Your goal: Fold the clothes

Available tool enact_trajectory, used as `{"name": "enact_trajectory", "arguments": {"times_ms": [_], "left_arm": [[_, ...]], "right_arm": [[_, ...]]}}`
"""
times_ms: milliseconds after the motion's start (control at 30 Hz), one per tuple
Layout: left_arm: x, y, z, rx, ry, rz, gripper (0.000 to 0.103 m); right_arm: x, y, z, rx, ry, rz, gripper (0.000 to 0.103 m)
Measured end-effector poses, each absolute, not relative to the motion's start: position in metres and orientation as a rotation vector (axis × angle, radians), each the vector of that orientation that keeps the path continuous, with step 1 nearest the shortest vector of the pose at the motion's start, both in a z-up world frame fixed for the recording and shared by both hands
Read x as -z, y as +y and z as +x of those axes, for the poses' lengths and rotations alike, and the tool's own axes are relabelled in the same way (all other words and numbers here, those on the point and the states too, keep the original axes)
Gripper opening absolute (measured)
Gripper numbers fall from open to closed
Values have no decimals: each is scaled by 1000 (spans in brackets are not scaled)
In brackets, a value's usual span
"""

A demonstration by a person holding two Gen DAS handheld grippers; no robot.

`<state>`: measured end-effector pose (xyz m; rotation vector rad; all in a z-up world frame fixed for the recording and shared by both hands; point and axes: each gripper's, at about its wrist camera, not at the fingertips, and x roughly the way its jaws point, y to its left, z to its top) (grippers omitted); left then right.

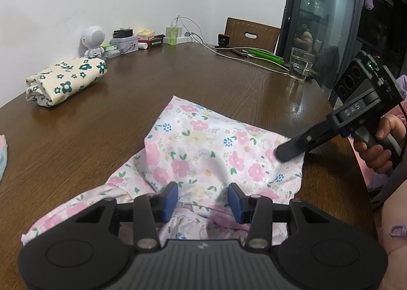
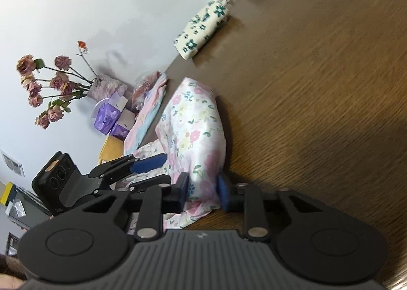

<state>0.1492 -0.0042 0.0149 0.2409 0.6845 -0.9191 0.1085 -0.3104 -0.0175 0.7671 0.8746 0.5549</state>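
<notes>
A pink floral garment (image 1: 203, 147) lies bunched on the brown wooden table (image 1: 178, 79). My left gripper (image 1: 202, 199) is open just above its near edge, blue pads on either side of a raised fold. My right gripper (image 1: 282, 154) comes in from the right and rests on the garment's right edge. In the right wrist view my right gripper (image 2: 202, 188) has its jaws partly open around a raised fold of the garment (image 2: 195, 127), cloth between the pads. The left gripper (image 2: 142, 170) shows there too, open beside the garment.
A folded cream garment with green flowers (image 1: 66, 79) lies at the far left. A glass (image 1: 301, 66), cables, a green bottle (image 1: 173, 33), boxes and a white robot toy (image 1: 92, 41) stand along the back. Another pink cloth (image 2: 150, 109), tissue packs and dried roses (image 2: 48, 86) are at the left end.
</notes>
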Motion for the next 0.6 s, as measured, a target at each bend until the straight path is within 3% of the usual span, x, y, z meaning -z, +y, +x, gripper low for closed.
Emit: {"name": "enact_trajectory", "arguments": {"times_ms": [33,133,600], "left_arm": [[-15,-5,149,918,684,240,43],[-15,-6,149,914,683,238,46],[-34,-14,134,891,618,280,47]], "right_arm": [[20,-310,110,-555,883,776,11],[15,-308,110,-552,865,742,6],[-76,-263,104,-477,650,-38,5]]}}
